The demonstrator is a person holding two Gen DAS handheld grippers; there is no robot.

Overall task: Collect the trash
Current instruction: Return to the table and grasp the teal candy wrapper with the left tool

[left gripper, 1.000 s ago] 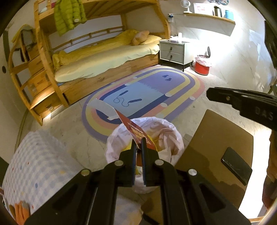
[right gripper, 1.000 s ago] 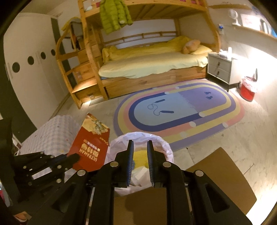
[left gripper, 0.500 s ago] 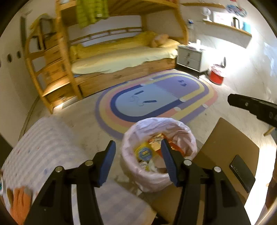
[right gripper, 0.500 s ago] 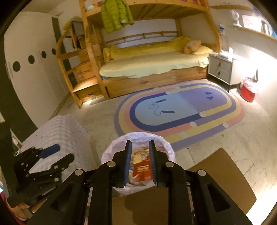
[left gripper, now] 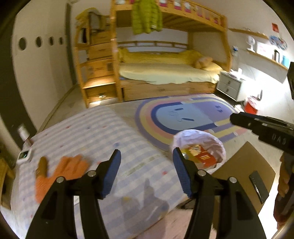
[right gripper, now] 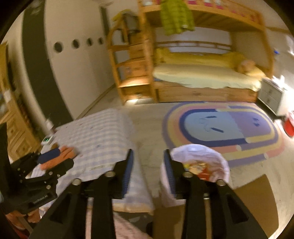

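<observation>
Both grippers, left (left gripper: 146, 171) and right (right gripper: 148, 170), are opening, empty; next they are likely going for the wrapper (left gripper: 41, 165) at nine o'clock, bin (left gripper: 217, 147) at two.

Kid's room basically: wooden bunk bed (left gripper: 170, 77) with yellow bedding, a green puffer jacket (left gripper: 146, 16) hanging off the top rail. Rainbow oval rug (left gripper: 185, 117) on the floor, grey nightstand (left gripper: 229, 86) beside the bed. Closer in, a checkered cloth (left gripper: 102, 139) with what looks like an orange glove (left gripper: 60, 174) lying on it, pretty blurry though.
</observation>
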